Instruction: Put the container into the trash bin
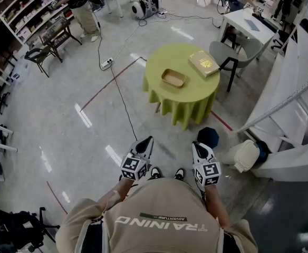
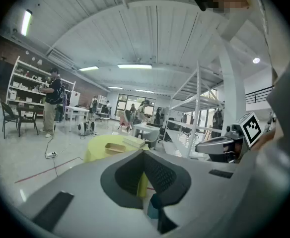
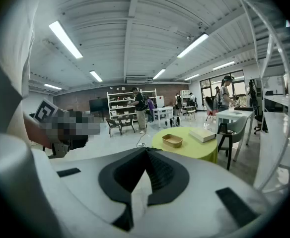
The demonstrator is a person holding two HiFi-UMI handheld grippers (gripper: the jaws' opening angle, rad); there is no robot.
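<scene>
The container, a shallow tan tray (image 1: 173,78), lies on the round table with the yellow-green cloth (image 1: 180,103), some way ahead of me. It also shows as the tray (image 2: 114,147) in the left gripper view and the tray (image 3: 172,141) in the right gripper view. A dark blue trash bin (image 1: 208,137) stands on the floor at the table's near side. My left gripper (image 1: 147,139) (image 2: 144,151) and right gripper (image 1: 196,145) (image 3: 146,149) are held side by side at waist height, pointing towards the table. Both are shut and hold nothing.
A tan book-like box (image 1: 203,63) lies on the table beside the tray. A grey chair (image 1: 233,51) stands behind the table, with a white desk (image 1: 246,22) beyond. A black cable (image 1: 123,104) crosses the floor at left. White stair framing (image 1: 296,99) fills the right. A person (image 1: 83,7) stands by the shelves.
</scene>
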